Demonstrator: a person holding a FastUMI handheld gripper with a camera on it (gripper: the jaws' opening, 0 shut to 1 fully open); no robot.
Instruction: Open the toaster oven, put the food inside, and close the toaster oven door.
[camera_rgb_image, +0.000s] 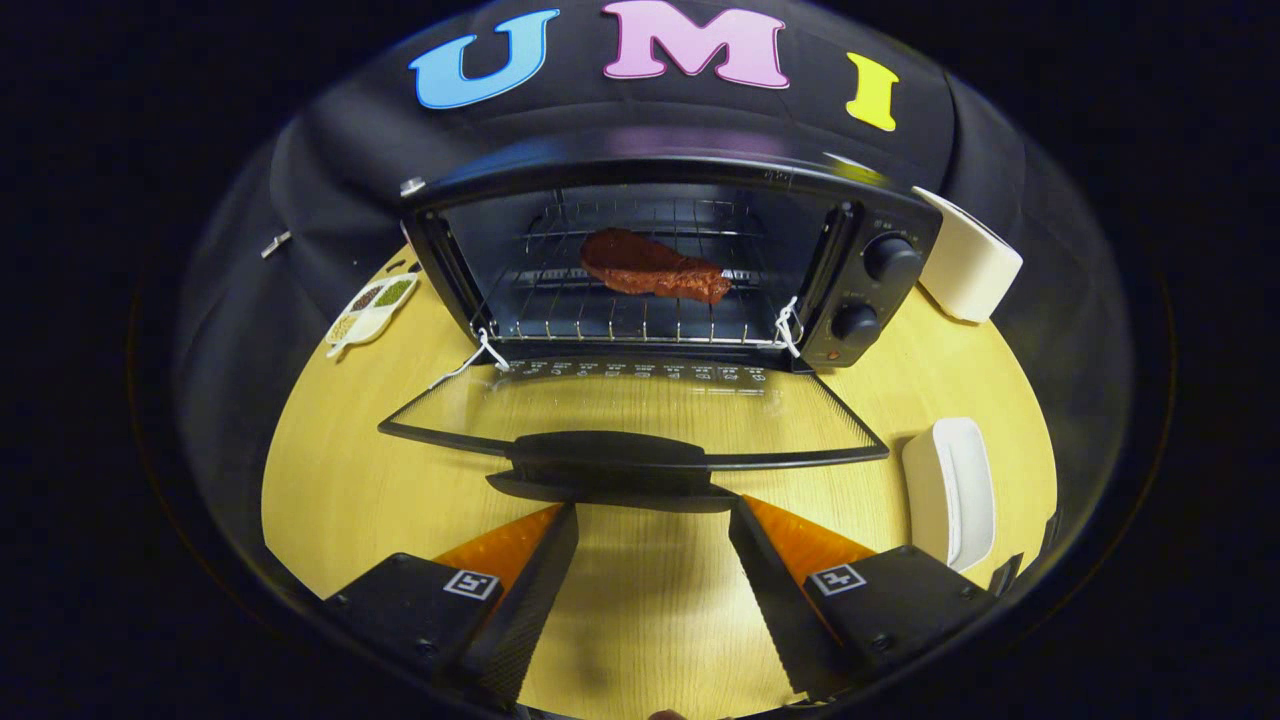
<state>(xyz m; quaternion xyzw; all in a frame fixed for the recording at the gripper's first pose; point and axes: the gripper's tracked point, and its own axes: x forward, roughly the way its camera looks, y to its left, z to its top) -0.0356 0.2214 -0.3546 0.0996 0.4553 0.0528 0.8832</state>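
One divided dish of spices (370, 308) at the far left of the tabletop (330, 480), beside one toaster oven (680, 270) with door (630, 410) dropped flat and handle (610, 455) just ahead of the gripper (652, 525). One piece of food (652, 267), a reddish-brown steak, on the wire rack (620, 315) inside; two knobs (875, 290) on the oven's right panel. Jaws spread wide, pinching nothing, bare tabletop between; two white containers to the right, one (968, 265) behind the oven, one (950, 490) near the right finger.
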